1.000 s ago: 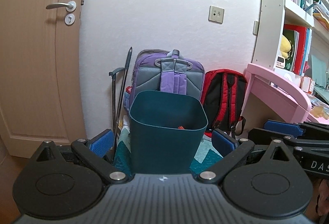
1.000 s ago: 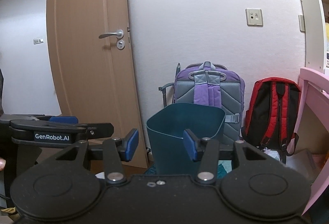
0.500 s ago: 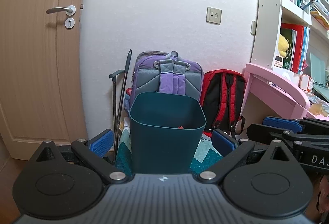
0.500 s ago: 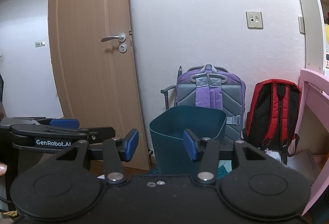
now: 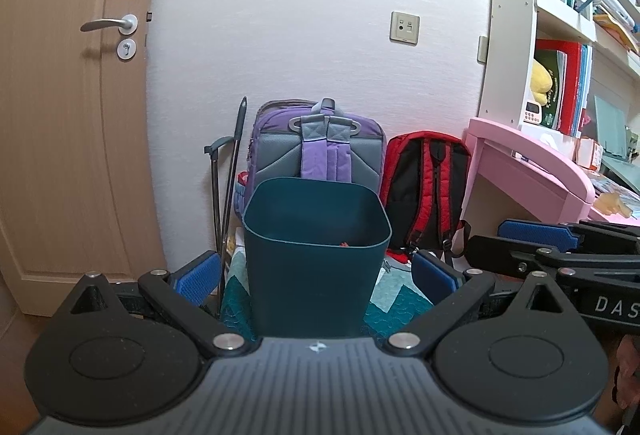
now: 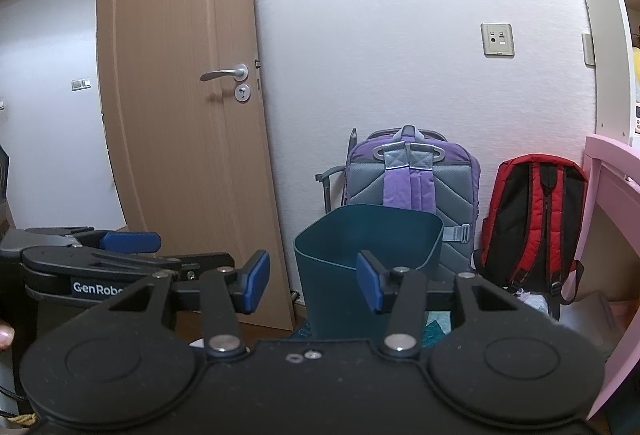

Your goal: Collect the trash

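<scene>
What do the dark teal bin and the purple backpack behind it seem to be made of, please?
The bin looks like moulded plastic with a matte finish: smooth seamless walls, rounded corners, a thin even rim. The purple backpack appears to be woven synthetic fabric with padded grey mesh panels, judging by its stitched webbing straps and quilted texture.

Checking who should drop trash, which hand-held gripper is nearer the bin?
Left. The left hand-held gripper faces the bin squarely, close in; the right hand-held gripper sits off to its side.
</scene>
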`<act>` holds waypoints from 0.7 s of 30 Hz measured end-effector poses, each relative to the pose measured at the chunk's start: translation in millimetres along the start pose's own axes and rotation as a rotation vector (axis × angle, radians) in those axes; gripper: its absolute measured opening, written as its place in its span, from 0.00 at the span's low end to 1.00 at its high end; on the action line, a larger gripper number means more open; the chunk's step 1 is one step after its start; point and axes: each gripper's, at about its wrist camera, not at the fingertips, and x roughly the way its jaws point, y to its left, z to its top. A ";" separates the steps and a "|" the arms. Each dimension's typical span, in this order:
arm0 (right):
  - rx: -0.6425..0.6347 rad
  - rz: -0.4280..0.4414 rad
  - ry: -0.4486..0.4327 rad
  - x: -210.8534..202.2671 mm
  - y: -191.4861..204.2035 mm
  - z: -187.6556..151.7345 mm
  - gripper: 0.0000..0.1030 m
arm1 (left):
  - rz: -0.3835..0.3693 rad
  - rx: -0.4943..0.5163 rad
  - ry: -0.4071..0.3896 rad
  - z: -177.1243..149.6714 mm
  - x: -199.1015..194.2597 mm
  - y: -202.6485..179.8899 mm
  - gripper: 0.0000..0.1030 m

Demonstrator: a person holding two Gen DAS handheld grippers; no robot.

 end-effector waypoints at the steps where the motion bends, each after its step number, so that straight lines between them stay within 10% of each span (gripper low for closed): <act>1: 0.000 0.000 0.000 0.0 0.0 0.0 0.47 | 0.000 0.001 -0.001 0.0 -0.2 -0.4 0.99; 21: 0.006 0.005 0.004 1.5 0.5 -3.3 0.47 | 0.029 0.009 -0.017 -3.3 -2.4 -4.1 0.99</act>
